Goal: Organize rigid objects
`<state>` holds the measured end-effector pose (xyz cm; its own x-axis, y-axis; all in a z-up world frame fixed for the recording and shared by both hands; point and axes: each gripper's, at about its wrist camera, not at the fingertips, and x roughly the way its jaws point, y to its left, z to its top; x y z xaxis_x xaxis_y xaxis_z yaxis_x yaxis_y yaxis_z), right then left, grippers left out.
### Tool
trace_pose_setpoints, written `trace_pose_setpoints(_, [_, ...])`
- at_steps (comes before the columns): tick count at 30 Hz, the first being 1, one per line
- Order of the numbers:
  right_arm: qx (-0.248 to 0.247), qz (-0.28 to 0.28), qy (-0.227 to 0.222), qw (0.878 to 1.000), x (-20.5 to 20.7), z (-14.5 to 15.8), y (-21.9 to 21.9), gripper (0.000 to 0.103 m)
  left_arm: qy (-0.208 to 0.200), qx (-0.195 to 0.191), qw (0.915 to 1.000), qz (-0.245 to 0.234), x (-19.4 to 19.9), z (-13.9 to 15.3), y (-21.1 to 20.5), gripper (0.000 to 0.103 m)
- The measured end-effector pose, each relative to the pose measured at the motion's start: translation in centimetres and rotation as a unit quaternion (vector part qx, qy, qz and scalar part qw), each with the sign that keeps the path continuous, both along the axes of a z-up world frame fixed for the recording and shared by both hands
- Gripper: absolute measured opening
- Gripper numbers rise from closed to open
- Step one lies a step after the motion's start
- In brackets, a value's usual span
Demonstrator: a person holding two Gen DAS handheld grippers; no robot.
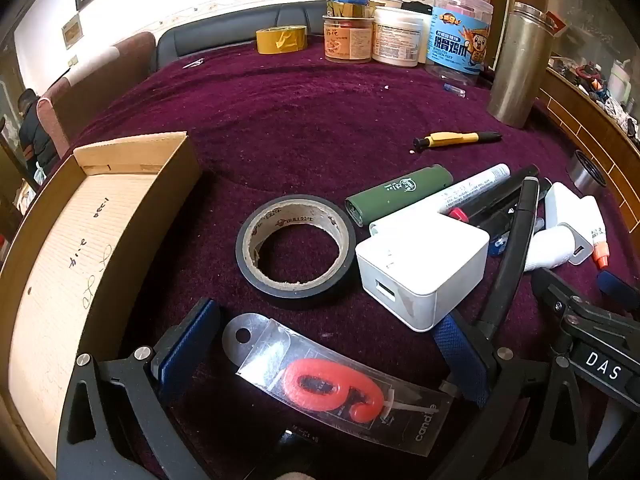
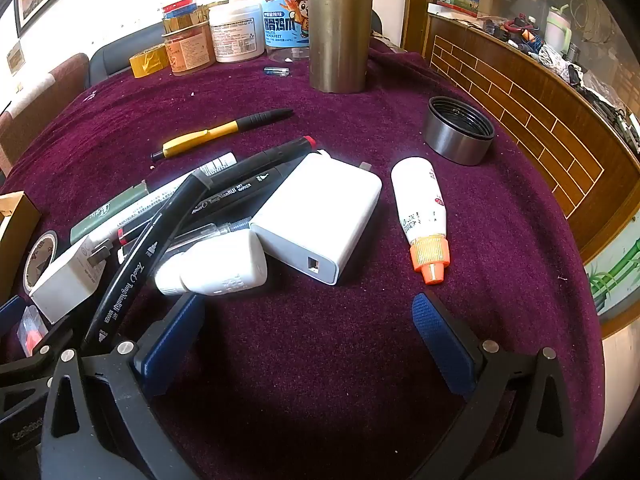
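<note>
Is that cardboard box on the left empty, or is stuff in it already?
Empty, where visible: the cardboard box shows only its bare lined bottom with handwriting; its near end is cut off.

Candle packet [image 1: 340, 388] (between blue pads [image 1: 188, 344])

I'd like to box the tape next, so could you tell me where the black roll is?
In the left wrist view the black tape roll lies flat mid-table, between the cardboard box and the white charger.
</note>
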<state>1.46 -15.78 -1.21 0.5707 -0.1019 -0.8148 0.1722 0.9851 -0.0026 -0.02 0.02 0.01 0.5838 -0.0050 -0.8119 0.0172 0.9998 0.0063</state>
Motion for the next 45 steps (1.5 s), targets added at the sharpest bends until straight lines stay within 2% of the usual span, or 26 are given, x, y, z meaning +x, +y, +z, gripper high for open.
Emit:
trace_pose_setpoints(7, [-0.001, 0.000, -0.003, 1.000, 0.0, 0.0, 0.0, 0.103, 0.003, -0.001, 1.0000, -0.004, -0.1, 0.0, 0.5, 0.102])
trace_pose_setpoints(18, [-0.001, 0.000, -0.004, 1.000, 0.0, 0.0, 0.0, 0.103, 0.007, 0.006, 0.9998, 0.016, 0.0, 0.1, 0.1, 0.102])
trace_pose_setpoints(24, [-0.001, 0.000, -0.003, 1.000, 0.0, 0.1, 0.0, 0.103, 0.058, 0.002, 0.9979, -0.029, -0.4, 0.5, 0.5, 0.102])
trace_pose_setpoints(28, [-0.001, 0.000, -0.003, 1.000, 0.0, 0.1, 0.0, 0.103, 0.033, 0.008, 0.9991, -0.027, -2.0, 0.4, 0.2, 0.102])
trace_pose_setpoints(45, [-0.002, 0.000, -0.004, 1.000, 0.0, 0.1, 0.0, 0.103, 0.030, 0.005, 0.9992, -0.025, -2.1, 0.3, 0.2, 0.102])
